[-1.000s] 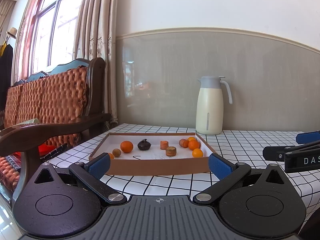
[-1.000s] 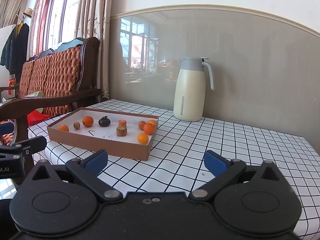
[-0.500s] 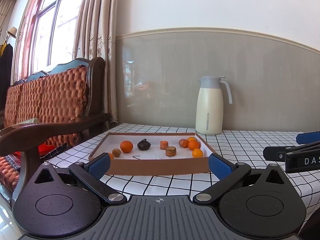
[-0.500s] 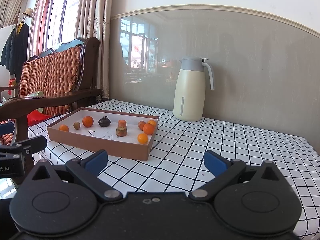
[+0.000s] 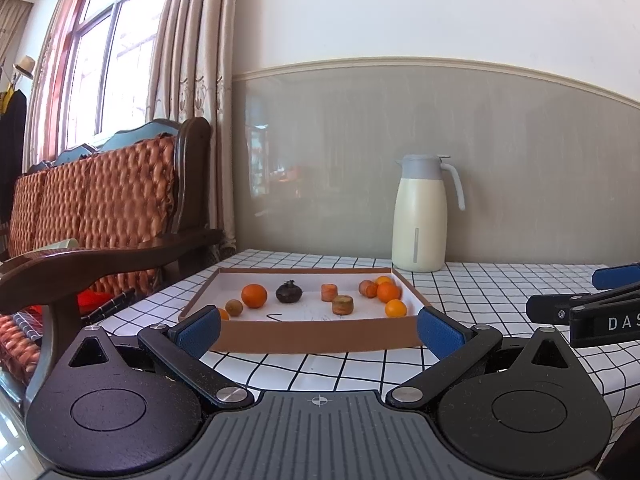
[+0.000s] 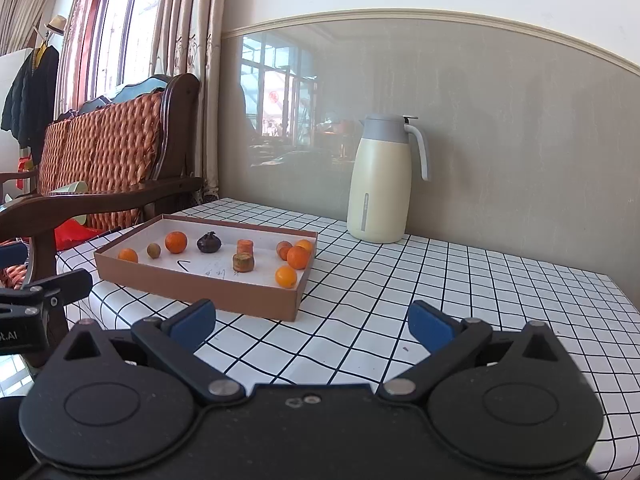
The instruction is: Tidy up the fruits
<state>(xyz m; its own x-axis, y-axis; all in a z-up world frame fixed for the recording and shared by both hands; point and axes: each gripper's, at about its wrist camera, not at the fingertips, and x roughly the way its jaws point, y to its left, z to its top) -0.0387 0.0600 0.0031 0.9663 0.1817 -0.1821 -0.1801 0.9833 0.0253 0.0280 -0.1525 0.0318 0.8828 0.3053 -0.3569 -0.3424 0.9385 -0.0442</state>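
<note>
Right wrist view: my right tool (image 6: pixel 312 326) and left tool (image 5: pixel 319 326) hang spread wide, empty; fruits (image 6: pixel 298 257) lie scattered in the cardboard tray (image 6: pixel 200 286) on the worktop (image 6: pixel 440 300) — unsorted, or a loose arrangement already finished.

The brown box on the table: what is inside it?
Inside the brown box: orange fruits, one dark fruit, a small brownish one, two cut pieces. Its near wall hides part of the floor.

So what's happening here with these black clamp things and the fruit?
A person holds two hand grippers, the left gripper and the right gripper, both open and empty, short of a shallow cardboard box on a checked table. Small oranges, a dark fruit and other pieces lie scattered inside. A jug stands behind.
</note>
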